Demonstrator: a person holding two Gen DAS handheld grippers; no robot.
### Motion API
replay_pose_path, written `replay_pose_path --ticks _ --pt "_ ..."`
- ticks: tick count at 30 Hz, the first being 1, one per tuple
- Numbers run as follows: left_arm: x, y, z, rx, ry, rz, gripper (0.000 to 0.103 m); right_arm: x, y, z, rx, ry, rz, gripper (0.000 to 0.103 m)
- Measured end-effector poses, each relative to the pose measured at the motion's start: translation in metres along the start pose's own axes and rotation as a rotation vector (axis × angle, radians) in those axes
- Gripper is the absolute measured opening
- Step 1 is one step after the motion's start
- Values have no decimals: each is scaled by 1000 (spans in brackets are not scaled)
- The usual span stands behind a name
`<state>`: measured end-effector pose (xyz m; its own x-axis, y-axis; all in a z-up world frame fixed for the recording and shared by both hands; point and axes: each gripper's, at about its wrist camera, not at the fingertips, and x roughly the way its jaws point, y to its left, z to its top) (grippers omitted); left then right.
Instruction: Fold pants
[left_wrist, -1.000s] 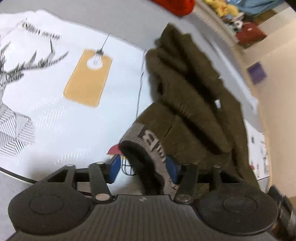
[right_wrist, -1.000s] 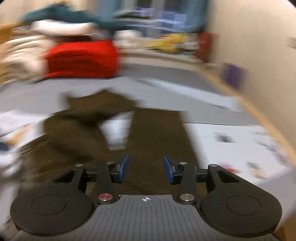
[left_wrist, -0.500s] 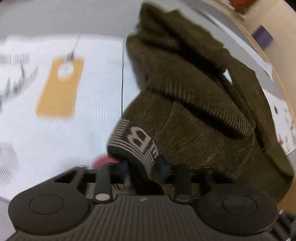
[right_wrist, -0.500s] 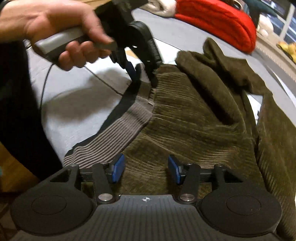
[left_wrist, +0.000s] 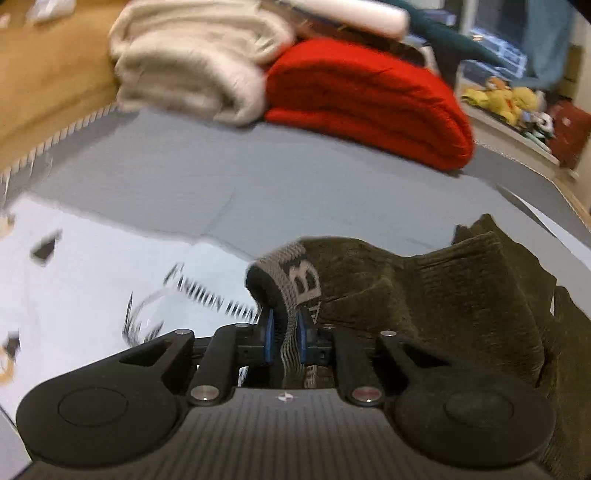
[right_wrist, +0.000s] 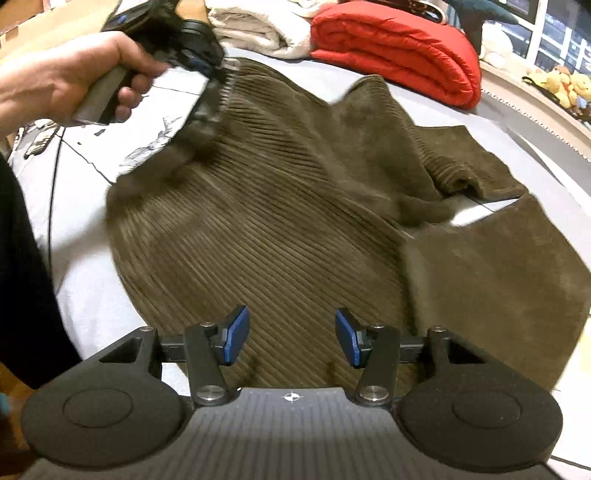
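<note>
Olive-brown corduroy pants (right_wrist: 295, 206) lie rumpled on the grey bed, legs trailing to the right. My left gripper (left_wrist: 284, 338) is shut on the grey striped waistband (left_wrist: 291, 273) and lifts that corner; the pants (left_wrist: 461, 295) hang to its right. In the right wrist view the left gripper (right_wrist: 210, 85) shows at the upper left, held by a hand, pulling the waistband up. My right gripper (right_wrist: 291, 339) is open and empty, just above the near part of the pants.
A folded red blanket (left_wrist: 369, 99) and a cream blanket (left_wrist: 192, 62) lie at the back of the bed; the red one shows too in the right wrist view (right_wrist: 399, 44). A white printed sheet (left_wrist: 92, 295) lies left of the pants. Stuffed toys (right_wrist: 565, 85) sit far right.
The left gripper has closed on the waistband and lifted it, swinging to face the back of the bed. The right gripper stays open and has moved over the near part of the pants.
</note>
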<state>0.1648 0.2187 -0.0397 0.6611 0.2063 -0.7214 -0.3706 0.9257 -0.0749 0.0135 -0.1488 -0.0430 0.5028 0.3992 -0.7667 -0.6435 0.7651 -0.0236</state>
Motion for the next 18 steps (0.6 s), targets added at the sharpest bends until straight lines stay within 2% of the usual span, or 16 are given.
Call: replay_pose_path --ticks 1,2,4,7,9,15,17,18 --pt "2 2 -2 -4 19 7 36 0 -3 0 12 -1 -9 54" --pt "3 1 -6 11 40 12 57 0 -7 1 24 -3 -19 54" --pt "6 2 -16 50 116 16 78 -2 -13 2 51 -10 -49 54" --pt "20 0 -32 68 279 -5 79 4 -28 7 108 -17 -99 54" --pt "24 4 -41 57 346 -24 78 5 -38 10 164 -24 -124 54" --pt "19 -8 -61 215 333 -9 63 -8 -67 20 282 -102 -203 54" --pt "15 -12 -66 260 326 -20 51 -14 -78 22 332 -132 -223 54" --pt "13 -17 -67 300 320 -17 50 -16 -84 23 364 -145 -229 54"
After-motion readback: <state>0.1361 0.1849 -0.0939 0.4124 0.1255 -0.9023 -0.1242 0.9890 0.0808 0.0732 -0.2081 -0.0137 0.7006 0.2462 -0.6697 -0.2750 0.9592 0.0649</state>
